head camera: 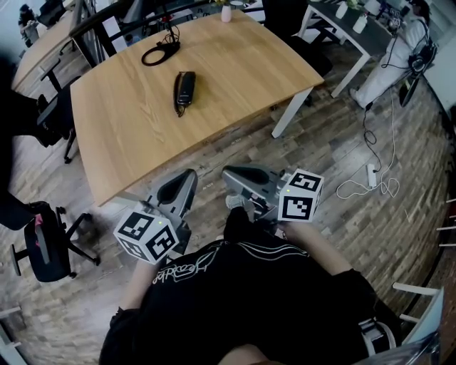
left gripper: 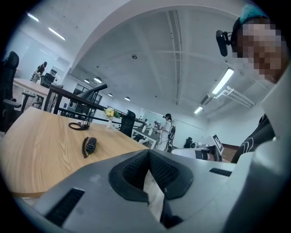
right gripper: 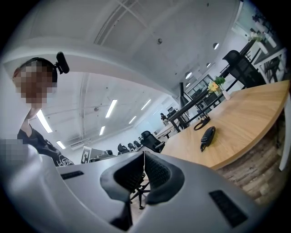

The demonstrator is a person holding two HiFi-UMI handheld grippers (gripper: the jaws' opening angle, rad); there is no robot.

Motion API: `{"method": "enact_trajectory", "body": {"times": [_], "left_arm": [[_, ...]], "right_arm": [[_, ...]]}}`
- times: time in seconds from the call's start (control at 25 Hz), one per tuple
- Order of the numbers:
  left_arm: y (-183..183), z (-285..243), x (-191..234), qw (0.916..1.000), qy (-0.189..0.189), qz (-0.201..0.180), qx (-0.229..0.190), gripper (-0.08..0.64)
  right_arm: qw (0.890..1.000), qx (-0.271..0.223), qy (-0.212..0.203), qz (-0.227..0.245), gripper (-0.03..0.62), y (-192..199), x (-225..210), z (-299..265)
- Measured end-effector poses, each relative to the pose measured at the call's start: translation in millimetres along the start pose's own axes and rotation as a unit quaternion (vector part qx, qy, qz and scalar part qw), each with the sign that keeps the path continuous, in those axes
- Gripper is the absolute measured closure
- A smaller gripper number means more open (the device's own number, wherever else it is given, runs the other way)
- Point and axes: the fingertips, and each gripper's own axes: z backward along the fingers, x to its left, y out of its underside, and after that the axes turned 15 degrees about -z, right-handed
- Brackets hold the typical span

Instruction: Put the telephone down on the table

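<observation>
A person in a black shirt stands on a wood-plank floor, seen from above, holding a grey two-jaw gripper in each hand. The left gripper and the right gripper are held close to the body, just short of the near edge of a light wooden desk. Both are clear of the desk. In the left gripper view the left gripper's jaws are pressed together with nothing between them. The right gripper view shows the same for the right gripper: jaws together and empty.

A black telephone handset lies flat near the middle of the desk, well apart from both grippers. It also shows in the left gripper view and the right gripper view. Beyond it, nearer the far edge, lies a looped black cable. A small pale vase stands at the far edge, holding yellow flowers.

A black office chair on wheels stands on the floor to the left of the person. A white power strip with a white cord lies on the floor to the right.
</observation>
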Motion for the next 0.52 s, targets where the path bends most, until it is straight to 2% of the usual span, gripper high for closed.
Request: {"method": "enact_trajectory", "body": {"times": [0.52], "left_arm": [[0,-5,10,0.9999,-0.011,0.009,0.008,0.554]], "right_arm": [[1.0,-0.006,0.003,-0.01,0.552,-10,-6,-1]]}}
